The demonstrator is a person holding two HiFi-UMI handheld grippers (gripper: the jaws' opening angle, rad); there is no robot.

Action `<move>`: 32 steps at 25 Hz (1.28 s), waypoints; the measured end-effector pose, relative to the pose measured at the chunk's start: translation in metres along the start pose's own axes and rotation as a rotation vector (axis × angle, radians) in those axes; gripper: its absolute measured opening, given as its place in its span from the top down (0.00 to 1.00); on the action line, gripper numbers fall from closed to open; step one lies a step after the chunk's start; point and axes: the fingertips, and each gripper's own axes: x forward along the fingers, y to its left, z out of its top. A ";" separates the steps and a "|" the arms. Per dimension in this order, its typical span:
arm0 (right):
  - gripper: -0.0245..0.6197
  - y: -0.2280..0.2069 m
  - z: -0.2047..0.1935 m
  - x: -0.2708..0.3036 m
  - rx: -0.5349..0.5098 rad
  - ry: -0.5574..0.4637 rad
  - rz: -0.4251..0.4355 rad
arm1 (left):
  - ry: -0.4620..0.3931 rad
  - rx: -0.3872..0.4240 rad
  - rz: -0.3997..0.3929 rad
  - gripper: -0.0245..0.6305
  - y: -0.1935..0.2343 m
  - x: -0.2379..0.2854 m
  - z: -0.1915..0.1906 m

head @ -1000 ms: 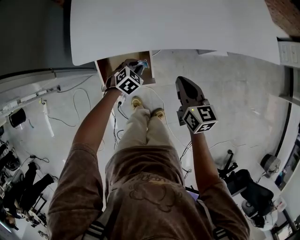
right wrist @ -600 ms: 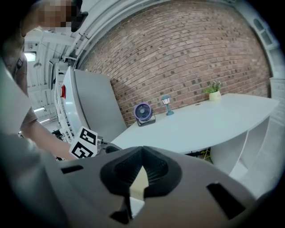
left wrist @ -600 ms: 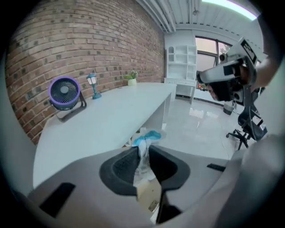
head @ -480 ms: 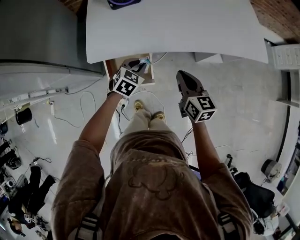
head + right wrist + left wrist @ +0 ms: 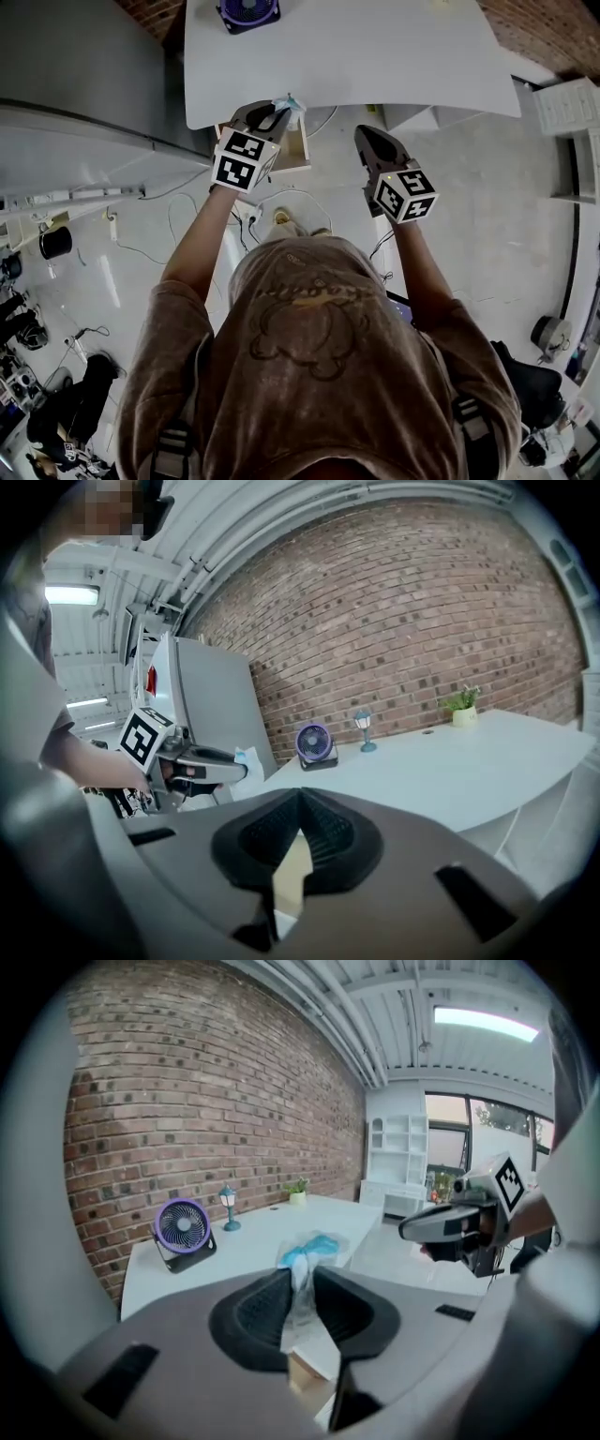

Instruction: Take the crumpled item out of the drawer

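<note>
Purple fan (image 5: pixel 248 11) on white table (image 5: pixel 375 56)

In the head view the left gripper (image 5: pixel 275 113) covers most of the drawer (image 5: pixel 296 156) and all but the pale blue tip of the crumpled item (image 5: pixel 287 101). The top edge cuts off the purple fan (image 5: pixel 248 11) on the table (image 5: pixel 375 56)

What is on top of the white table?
A purple fan, a lamp and a potted plant. The fingers of the left gripper and the crumpled item hide part of its near edge.
</note>
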 end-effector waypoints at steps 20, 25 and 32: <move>0.97 0.035 0.047 -0.021 0.032 -0.135 -0.051 | -0.346 -0.315 0.016 0.84 0.012 -0.105 0.064; 0.97 0.028 0.046 -0.032 0.021 -0.155 -0.074 | -0.392 -0.326 -0.001 0.84 0.004 -0.111 0.061; 0.97 0.020 0.034 -0.045 0.039 -0.159 -0.096 | -0.423 -0.346 -0.016 0.84 -0.006 -0.116 0.041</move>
